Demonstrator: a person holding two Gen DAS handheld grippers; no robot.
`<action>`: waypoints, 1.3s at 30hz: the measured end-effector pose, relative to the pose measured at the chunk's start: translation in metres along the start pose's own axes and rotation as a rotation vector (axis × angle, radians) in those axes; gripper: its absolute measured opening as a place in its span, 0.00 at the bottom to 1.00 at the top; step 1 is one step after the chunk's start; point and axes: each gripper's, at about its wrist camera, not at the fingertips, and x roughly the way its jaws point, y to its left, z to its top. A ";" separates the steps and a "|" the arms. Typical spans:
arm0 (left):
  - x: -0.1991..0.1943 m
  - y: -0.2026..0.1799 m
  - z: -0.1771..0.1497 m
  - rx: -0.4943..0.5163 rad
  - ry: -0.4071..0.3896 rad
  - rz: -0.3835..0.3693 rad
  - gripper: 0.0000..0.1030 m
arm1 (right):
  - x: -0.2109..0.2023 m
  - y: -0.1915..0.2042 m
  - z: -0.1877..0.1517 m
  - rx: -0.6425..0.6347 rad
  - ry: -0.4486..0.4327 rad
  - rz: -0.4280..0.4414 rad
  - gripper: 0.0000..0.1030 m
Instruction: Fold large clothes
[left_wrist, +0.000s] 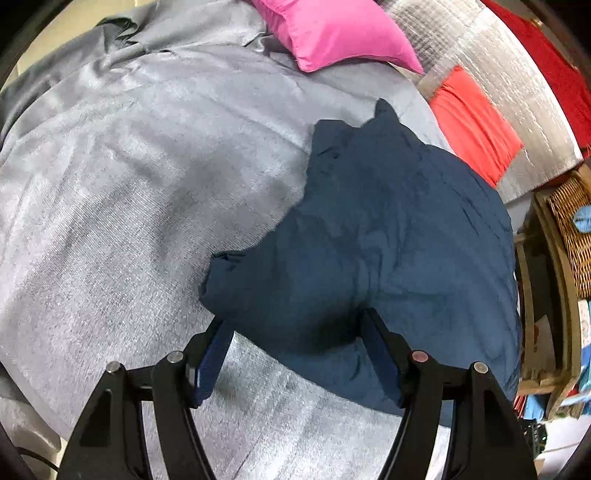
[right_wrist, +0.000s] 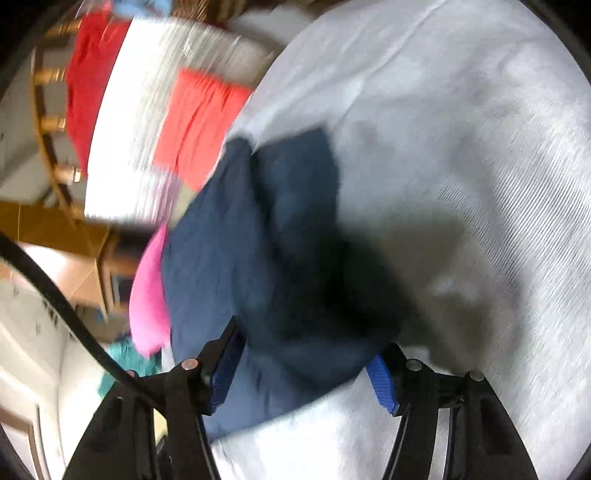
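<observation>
Left gripper (left_wrist: 295, 321) stands wide, jaws spread over the near edge of the navy garment (left_wrist: 388, 240); I cannot tell whether the pads touch the cloth, and nothing is pinched between them. Right gripper (right_wrist: 306, 343) also stands apart, its blue pads (right_wrist: 382, 384) either side of the same garment's (right_wrist: 258, 240) near end, with no clamp that I can see; that view is badly blurred. I note the garment as a dark blue bundle, rumpled and partly doubled over, with a pointed corner sticking up at its far end and a thick rolled fold at lower left. It lies right of centre in the left wrist view on the grey bedspread (left_wrist: 129, 184). Around it: a pink cushion (left_wrist: 332, 33) at top centre, well apart; a coral cushion (left_wrist: 476, 125) at upper right, near the garment's far edge; behind that a pale quilted blanket (left_wrist: 491, 55). A wicker basket (left_wrist: 572, 218) on a wooden frame stands at the right edge.
</observation>
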 end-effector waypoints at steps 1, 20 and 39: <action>0.000 0.001 0.003 -0.006 -0.014 0.005 0.69 | 0.002 -0.003 0.004 -0.003 -0.011 0.008 0.64; 0.004 -0.018 0.007 0.102 -0.067 0.154 0.84 | -0.013 0.025 -0.010 -0.256 -0.076 -0.189 0.58; -0.044 -0.068 -0.022 0.420 -0.382 0.351 0.84 | -0.003 0.063 -0.032 -0.463 -0.050 -0.255 0.55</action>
